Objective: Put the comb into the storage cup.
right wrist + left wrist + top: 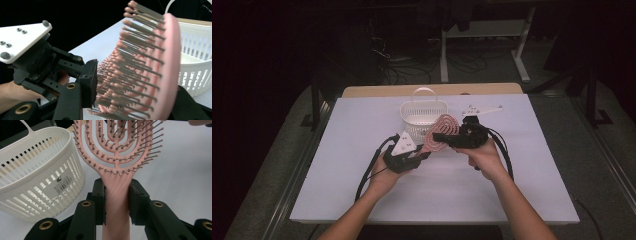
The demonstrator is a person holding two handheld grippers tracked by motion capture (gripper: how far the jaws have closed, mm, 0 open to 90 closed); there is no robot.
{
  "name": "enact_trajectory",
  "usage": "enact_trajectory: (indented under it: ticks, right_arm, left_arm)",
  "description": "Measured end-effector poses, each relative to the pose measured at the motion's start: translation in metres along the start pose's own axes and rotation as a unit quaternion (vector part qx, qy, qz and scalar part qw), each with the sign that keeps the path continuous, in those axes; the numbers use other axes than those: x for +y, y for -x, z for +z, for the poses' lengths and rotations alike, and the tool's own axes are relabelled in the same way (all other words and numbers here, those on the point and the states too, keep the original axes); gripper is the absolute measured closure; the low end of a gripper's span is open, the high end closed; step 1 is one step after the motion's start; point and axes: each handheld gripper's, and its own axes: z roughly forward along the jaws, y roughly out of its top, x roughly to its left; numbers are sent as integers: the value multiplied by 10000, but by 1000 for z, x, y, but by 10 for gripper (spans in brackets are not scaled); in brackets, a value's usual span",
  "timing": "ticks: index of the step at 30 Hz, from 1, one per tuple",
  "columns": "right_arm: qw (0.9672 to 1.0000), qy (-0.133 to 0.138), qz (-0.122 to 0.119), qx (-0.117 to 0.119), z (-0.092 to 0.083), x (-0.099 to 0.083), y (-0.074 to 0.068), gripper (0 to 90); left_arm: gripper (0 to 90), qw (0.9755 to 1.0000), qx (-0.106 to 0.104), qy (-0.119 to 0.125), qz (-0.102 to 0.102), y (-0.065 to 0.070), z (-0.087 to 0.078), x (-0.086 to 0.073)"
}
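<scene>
Black jaws of the left gripper point(117, 202) clamp the handle of a pink plastic vented hairbrush point(117, 157), pads pressed to both sides. Its bristled head rises above the white table point(362, 190) — just beside a white slotted plastic basket point(423, 117) with a loop handle. From the opposite side, the right gripper point(132, 97) brackets the brush head: one pad meets the bristle tips, the other lies behind the pink back. No earlier view accompanies this moment; both hands hold the brush aloft.
</scene>
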Motion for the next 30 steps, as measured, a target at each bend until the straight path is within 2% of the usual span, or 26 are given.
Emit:
enact_trajectory:
  ticks: [10, 20, 25, 30]
  right_arm:
    - [9999, 52, -64, 93, -1, 2, -4, 601]
    - [9997, 136, -84, 166, -1, 2, -7, 623]
    - [9998, 127, -114, 74, -2, 2, -6, 624]
    - [9998, 165, -112, 42, -5, 3, -5, 624]
  left_arm:
    - [706, 10000, -24, -25, 55, 0, 2, -1]
    - [687, 9999, -103, 41, -45, -2, 2, 0]
    - [605, 9997, -178, 90, -133, -7, -2, 0]
    - [513, 9988, -431, 57, -227, -12, -6, 1]
